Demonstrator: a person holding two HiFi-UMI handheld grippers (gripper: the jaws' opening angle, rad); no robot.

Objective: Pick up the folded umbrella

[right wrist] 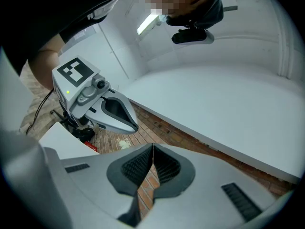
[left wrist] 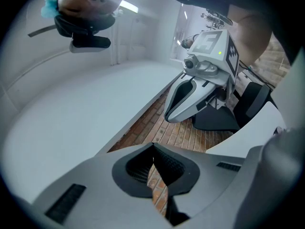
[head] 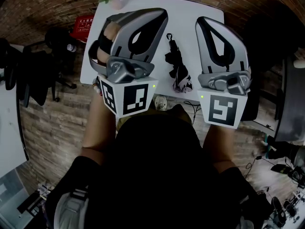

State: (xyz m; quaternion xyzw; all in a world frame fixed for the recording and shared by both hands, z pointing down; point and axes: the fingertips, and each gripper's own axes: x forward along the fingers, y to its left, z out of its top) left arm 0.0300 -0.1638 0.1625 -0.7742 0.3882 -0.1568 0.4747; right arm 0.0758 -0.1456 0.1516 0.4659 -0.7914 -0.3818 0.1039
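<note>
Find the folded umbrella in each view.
Head view: the folded umbrella lies upper centre, on the white table.
Left gripper view: not in it.
Right gripper view: not in it.
Shared landmark: the brick-patterned floor, seen in all three views.

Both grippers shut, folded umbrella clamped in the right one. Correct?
No. The left gripper and right gripper are both shut, but the right holds nothing, as the right gripper view shows. In the head view the folded umbrella lies on the white table between them.
</note>
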